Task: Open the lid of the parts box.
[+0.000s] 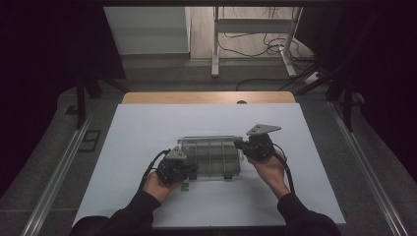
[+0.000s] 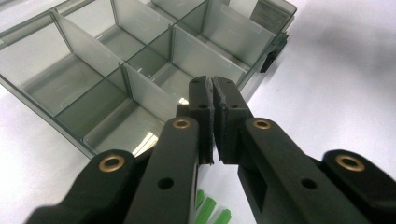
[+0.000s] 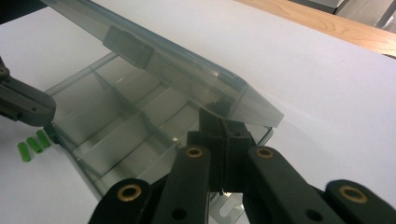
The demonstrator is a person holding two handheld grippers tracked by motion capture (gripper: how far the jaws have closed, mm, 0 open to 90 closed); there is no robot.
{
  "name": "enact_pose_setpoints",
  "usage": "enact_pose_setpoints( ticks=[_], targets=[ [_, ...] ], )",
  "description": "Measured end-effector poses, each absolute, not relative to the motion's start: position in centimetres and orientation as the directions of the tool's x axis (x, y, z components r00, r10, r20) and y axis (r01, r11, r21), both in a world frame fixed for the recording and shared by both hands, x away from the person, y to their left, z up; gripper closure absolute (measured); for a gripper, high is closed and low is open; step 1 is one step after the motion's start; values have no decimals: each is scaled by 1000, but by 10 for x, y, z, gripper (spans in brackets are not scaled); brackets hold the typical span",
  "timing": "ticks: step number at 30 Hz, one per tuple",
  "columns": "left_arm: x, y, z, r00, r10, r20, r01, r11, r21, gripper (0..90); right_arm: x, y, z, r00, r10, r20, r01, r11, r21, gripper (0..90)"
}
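The clear compartment box (image 1: 210, 158) sits mid-tabletop (image 1: 147, 123); left gripper (image 2: 213, 100) closed empty, right gripper's (image 3: 223, 128) fingers closed under its raised lid (image 3: 163, 60).

Your right gripper (image 3: 223, 122) has its jaws closed together, tips right under the raised edge of the clear lid (image 3: 173, 60), which tilts open above the divided box (image 3: 121, 130). Three small green pieces (image 3: 32, 144) lie on the white table (image 3: 303, 70) beside the box, near your left gripper (image 3: 21, 102).
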State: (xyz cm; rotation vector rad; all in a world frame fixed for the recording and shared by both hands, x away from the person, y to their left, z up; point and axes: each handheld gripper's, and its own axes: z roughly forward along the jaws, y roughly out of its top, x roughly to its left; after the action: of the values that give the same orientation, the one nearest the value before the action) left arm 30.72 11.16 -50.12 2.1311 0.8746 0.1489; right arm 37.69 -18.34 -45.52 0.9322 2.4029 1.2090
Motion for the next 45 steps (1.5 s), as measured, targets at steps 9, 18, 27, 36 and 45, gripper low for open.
enact_pose_setpoints(
  ticks=[9, 18, 27, 36, 45],
  targets=[
    [309, 108, -504, 754, 633, -175, 536, -440, 720, 868, 388, -180, -460, -739, 673, 28, 422, 429, 799, 892],
    [309, 109, -505, 756, 629, -179, 535, -438, 722, 867, 398, -179, -465, -730, 683, 35, 432, 421, 798, 892],
    [310, 110, -506, 760, 622, -187, 535, -437, 723, 857, 410, -176, -472, -719, 693, 54, 450, 404, 796, 892],
    [310, 110, -506, 764, 618, -186, 531, -438, 725, 852, 420, -176, -479, -711, 700, 71, 465, 392, 794, 892],
    [310, 110, -506, 766, 616, -184, 529, -441, 725, 847, 426, -176, -485, -699, 711, 72, 481, 394, 783, 884]
  ],
)
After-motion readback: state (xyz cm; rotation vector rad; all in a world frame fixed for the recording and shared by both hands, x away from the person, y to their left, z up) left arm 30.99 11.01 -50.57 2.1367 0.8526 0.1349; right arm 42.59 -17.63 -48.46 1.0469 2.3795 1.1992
